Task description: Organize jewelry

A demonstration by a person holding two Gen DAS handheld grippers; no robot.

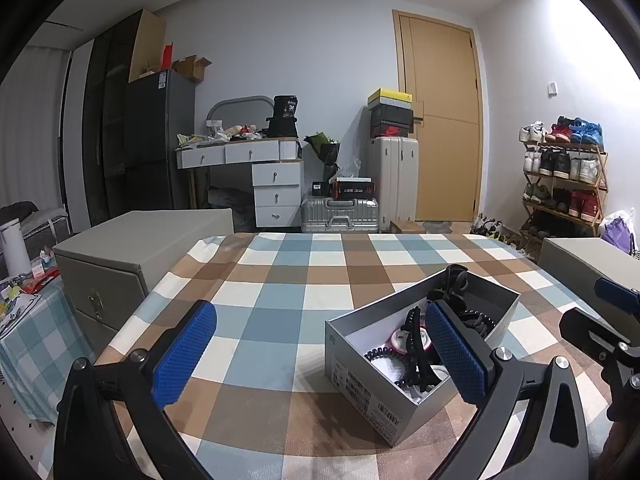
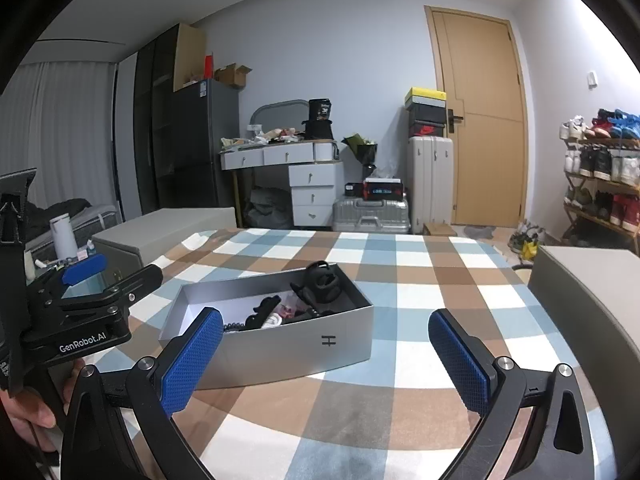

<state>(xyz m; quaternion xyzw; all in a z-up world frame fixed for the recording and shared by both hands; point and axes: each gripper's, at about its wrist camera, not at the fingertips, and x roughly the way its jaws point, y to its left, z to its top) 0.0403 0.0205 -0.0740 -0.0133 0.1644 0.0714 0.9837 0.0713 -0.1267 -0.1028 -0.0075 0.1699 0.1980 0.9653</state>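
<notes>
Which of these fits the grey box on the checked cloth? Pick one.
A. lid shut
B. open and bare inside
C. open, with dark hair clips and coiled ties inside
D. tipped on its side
C: the grey box stands upright with no lid, and black hair clips and coiled ties lie inside.

Your open box point(image 2: 280, 344) sits near the table's point(image 1: 280, 280) near edge, hair clips point(image 2: 320, 280) and coiled ties point(image 1: 378, 354) inside it. Cabinets flank the table's left point(image 1: 120, 264) and right point(image 2: 592, 304) edges.
</notes>
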